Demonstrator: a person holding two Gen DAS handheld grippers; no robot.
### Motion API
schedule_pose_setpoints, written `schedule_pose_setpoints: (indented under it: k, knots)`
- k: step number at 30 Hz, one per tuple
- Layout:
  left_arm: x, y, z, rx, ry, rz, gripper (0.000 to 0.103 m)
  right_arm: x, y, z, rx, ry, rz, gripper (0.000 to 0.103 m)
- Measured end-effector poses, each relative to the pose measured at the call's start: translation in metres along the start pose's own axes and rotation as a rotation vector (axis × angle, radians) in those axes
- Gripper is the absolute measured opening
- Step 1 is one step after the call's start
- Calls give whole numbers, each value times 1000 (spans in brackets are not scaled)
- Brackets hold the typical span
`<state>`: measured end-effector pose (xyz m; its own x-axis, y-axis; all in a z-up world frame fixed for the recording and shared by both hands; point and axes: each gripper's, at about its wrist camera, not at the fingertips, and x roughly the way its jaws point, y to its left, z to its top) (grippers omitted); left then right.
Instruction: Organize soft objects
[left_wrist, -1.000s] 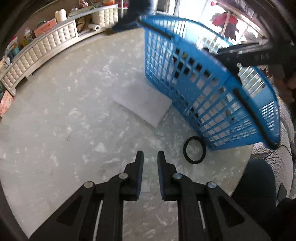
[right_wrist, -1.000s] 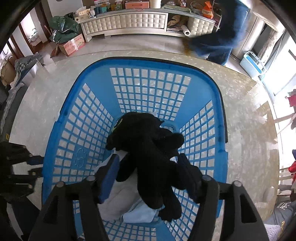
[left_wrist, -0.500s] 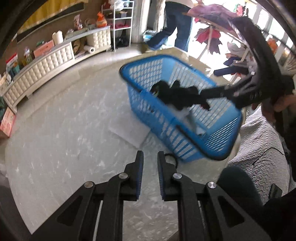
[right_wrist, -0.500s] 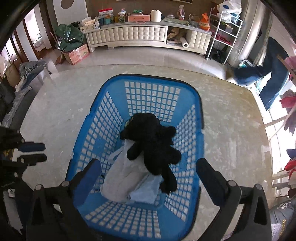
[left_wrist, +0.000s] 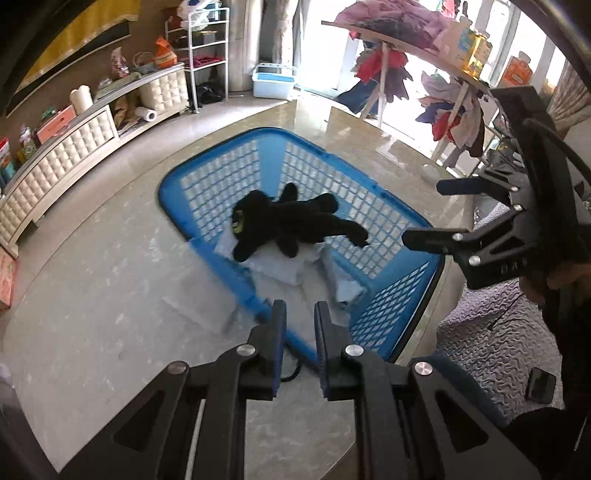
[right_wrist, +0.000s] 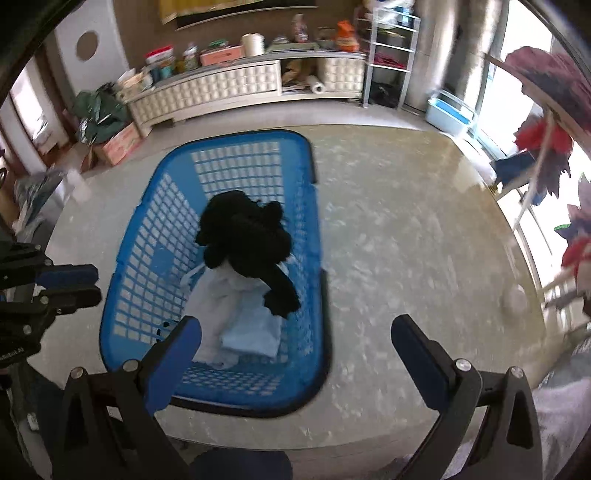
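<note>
White tufted sideboard (right_wrist: 236, 86), paper-towel roll (right_wrist: 316, 88), cardboard box (right_wrist: 120, 144)

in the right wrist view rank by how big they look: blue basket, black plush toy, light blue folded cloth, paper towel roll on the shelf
1. blue basket
2. black plush toy
3. light blue folded cloth
4. paper towel roll, smallest as seen, though it sits far from the camera, so its true size is unsure.

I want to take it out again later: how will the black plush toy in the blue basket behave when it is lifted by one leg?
The black plush toy probably hangs floppy: its limbs sprawl loosely over the folded cloths. It seems light, since it hardly flattens them. It should not slip much, as its surface looks fuzzy.
</note>
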<state>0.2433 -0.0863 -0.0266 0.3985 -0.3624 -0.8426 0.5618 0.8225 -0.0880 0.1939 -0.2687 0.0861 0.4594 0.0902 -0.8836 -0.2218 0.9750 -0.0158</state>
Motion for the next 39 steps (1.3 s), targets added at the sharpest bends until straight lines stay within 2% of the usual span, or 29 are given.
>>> schedule_pose_setpoints:
  k: [2,4,6,7,8,9,13,15,18,20,24,26,28,30,34,39]
  knots:
    - [7,-7,4,9,11,-6,13,0,-3,-5,30,-3,-4,103]
    - [14,-13,8,18,23,-9,18,3,-5,-10,55,-3,-15,103]
    - [23,-16,11,19,35,-11,30,4,-8,-13,67,-2,-24,103]
    - [26,-17,11,18,38,-14,33,3,-10,-15,77,-3,-28,103]
    - [29,-18,12,16,44,-16,41,4,-12,-16,84,-3,-27,103]
    - [31,-20,13,16,49,-14,54,3,-15,-18,94,-3,-25,103]
    - [33,-24,15,15,53,2,70,3,-23,-23,131,-7,-20,103]
    - [32,-23,15,-8,46,12,82,4,-25,-26,145,-1,-6,103]
    - [27,-22,14,-5,49,50,89,5,-25,-30,151,5,16,103]
    - [25,-22,11,8,65,111,93,3,-26,-31,159,2,26,103]
    - [17,-19,4,40,89,210,94,0,-25,-30,159,0,31,103]
    - [10,-15,0,39,82,204,95,-1,-23,-30,158,0,37,103]
    - [3,-11,-3,26,73,178,103,1,-20,-28,152,0,39,103]
    - [-6,-5,-7,13,60,161,103,1,-18,-28,147,-2,40,103]
    - [-23,4,-17,21,11,193,103,-1,-18,-27,152,-8,40,103]
    - [-28,18,-33,21,14,171,103,0,-17,-26,157,-7,43,103]
